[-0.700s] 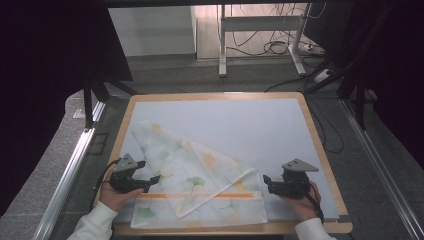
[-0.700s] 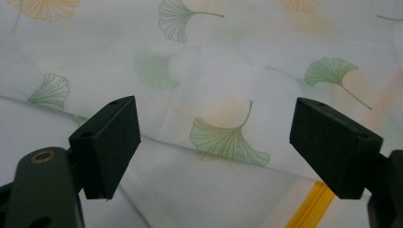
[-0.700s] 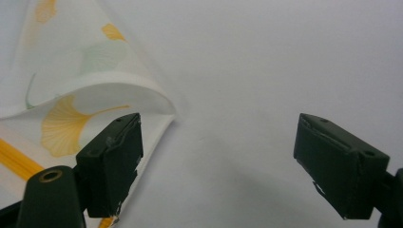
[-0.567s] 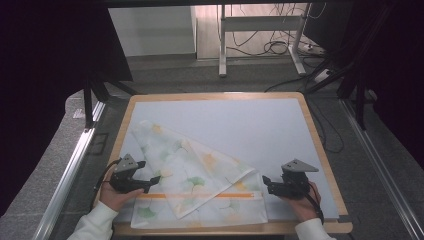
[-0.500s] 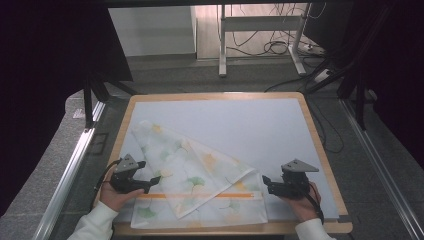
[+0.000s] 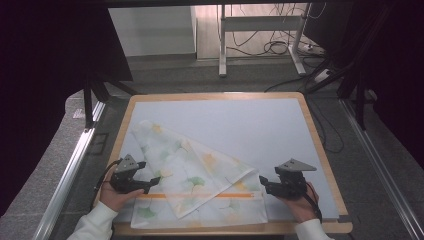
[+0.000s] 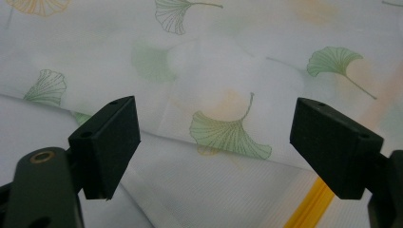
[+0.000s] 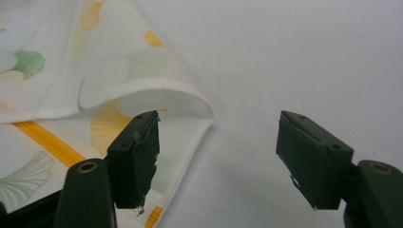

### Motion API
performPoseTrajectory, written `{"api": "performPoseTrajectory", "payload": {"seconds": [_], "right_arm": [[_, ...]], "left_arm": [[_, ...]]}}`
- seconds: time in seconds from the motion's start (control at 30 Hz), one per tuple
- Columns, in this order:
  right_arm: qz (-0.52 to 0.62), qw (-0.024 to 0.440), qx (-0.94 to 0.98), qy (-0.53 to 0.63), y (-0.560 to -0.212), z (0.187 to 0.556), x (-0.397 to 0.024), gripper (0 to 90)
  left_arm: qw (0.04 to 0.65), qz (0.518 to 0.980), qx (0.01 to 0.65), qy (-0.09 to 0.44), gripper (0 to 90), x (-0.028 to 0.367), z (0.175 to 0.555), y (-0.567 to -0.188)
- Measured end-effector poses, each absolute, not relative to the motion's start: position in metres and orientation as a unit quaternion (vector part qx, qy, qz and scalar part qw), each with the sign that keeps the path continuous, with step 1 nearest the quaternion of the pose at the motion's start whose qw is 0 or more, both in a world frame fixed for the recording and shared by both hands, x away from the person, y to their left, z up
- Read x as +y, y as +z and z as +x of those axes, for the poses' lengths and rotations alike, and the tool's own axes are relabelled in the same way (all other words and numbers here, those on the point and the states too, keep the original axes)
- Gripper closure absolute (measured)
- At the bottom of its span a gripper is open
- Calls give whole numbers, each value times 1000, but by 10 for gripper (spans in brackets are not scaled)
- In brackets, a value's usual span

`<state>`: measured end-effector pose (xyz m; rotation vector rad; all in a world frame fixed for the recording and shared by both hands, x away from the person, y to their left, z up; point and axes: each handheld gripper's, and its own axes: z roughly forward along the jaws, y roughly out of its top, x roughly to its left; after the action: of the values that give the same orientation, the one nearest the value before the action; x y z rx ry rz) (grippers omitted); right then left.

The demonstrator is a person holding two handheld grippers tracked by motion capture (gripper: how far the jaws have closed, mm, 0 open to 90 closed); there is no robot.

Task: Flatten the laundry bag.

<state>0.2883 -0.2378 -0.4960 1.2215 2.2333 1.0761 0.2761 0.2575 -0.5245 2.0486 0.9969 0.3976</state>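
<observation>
The ginkgo-print cloth [image 6: 195, 180] lay folded near the desk's [image 6: 280, 125] front edge; left gripper [image 6: 150, 181] and right gripper [image 6: 263, 183] flanked it, jaws apparently released, grasping nothing.

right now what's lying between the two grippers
In the high view, the folded ginkgo-print cloth spans the stretch between left gripper and right gripper.

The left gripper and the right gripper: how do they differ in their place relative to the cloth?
The left gripper hovers over the patterned cloth, at its left side, while the right gripper sits just off the cloth's right edge, over the bare mat. In the left gripper view a green leaf print lies between the jaws; in the right gripper view mostly plain mat does, with the folded corner beside one jaw. Both stand open and hold nothing.
</observation>
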Motion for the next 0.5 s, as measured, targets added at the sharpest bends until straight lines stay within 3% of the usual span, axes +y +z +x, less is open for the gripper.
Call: {"api": "performPoseTrajectory", "payload": {"seconds": [0.5], "right_arm": [[387, 169, 811, 404, -483, 283, -212, 375]], "left_arm": [[398, 811, 398, 159, 166, 256, 277, -526]]}}
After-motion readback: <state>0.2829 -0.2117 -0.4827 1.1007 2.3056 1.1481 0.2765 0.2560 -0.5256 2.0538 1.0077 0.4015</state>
